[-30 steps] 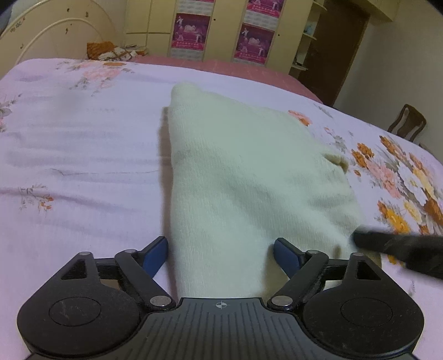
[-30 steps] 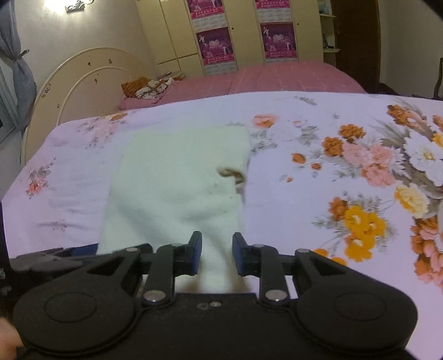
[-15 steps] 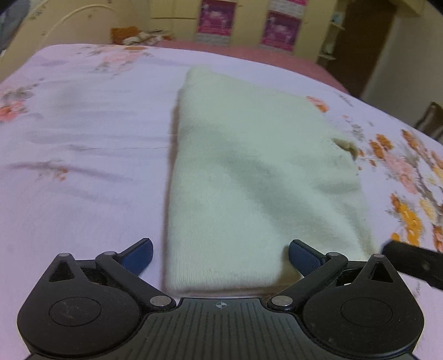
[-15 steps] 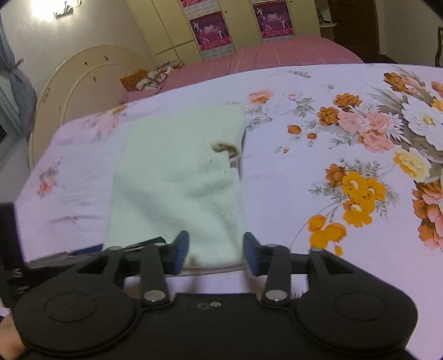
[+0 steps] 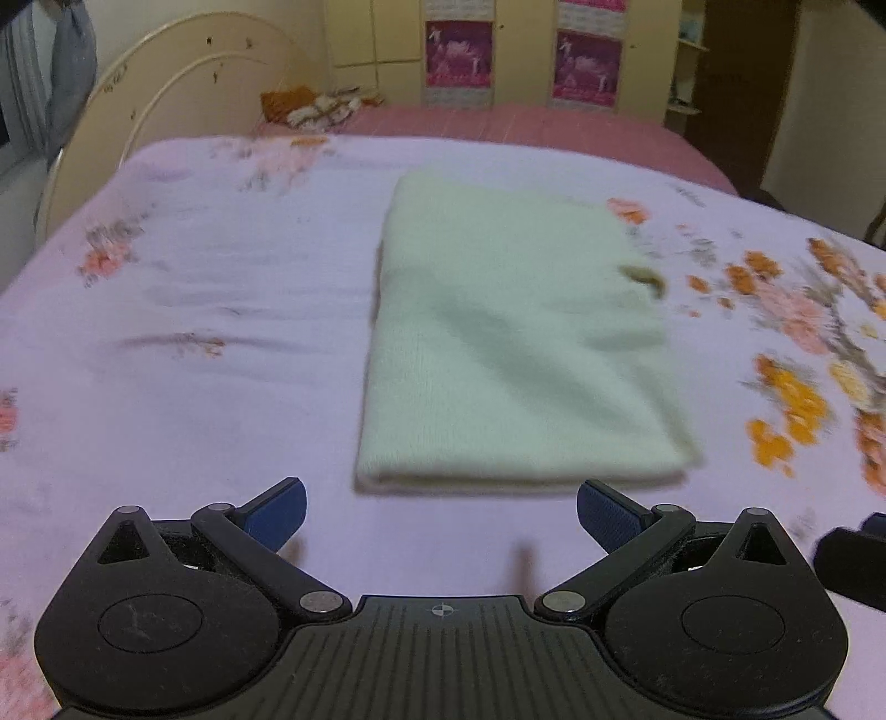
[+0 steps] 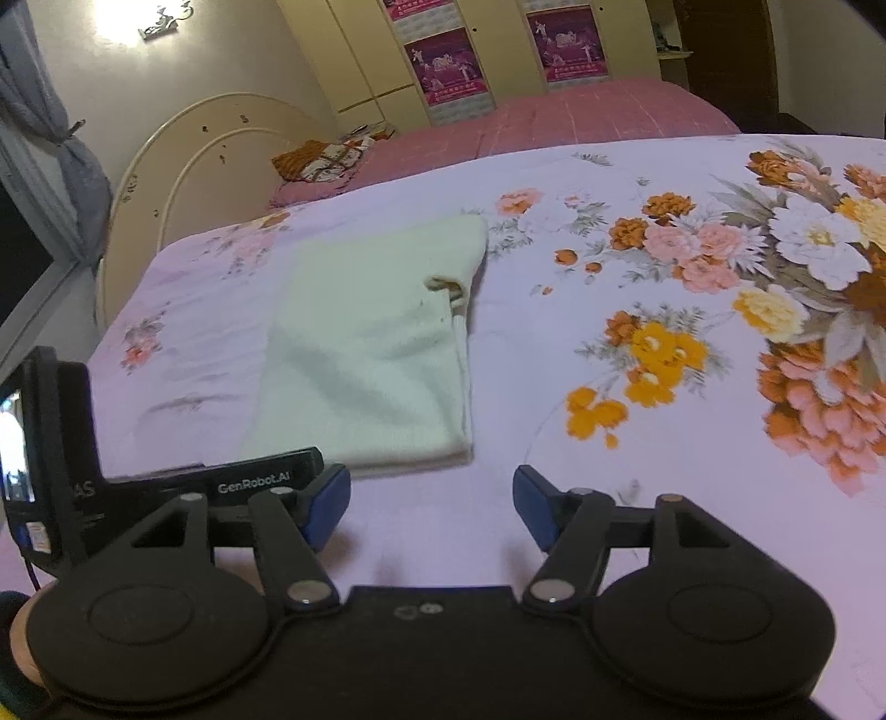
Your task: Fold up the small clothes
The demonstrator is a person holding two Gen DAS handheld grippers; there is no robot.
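A cream knitted garment (image 5: 515, 343) lies folded flat on the lilac floral bedsheet (image 5: 194, 310); it also shows in the right wrist view (image 6: 376, 354). My left gripper (image 5: 441, 512) is open and empty, just short of the garment's near edge. My right gripper (image 6: 432, 507) is open and empty, just short of the garment's near right corner. The left gripper's body (image 6: 166, 487) shows at the left of the right wrist view.
A cream headboard (image 6: 210, 160) stands at the far left. A pink bed (image 5: 526, 127) with a bundle of cloth (image 5: 315, 105) lies behind, in front of wardrobes with posters (image 5: 459, 50). Large printed flowers (image 6: 775, 288) cover the sheet's right side.
Both grippers have let go of the garment's near edge, opened wider and pulled back toward me. The garment now lies flat and clear of the fingers.
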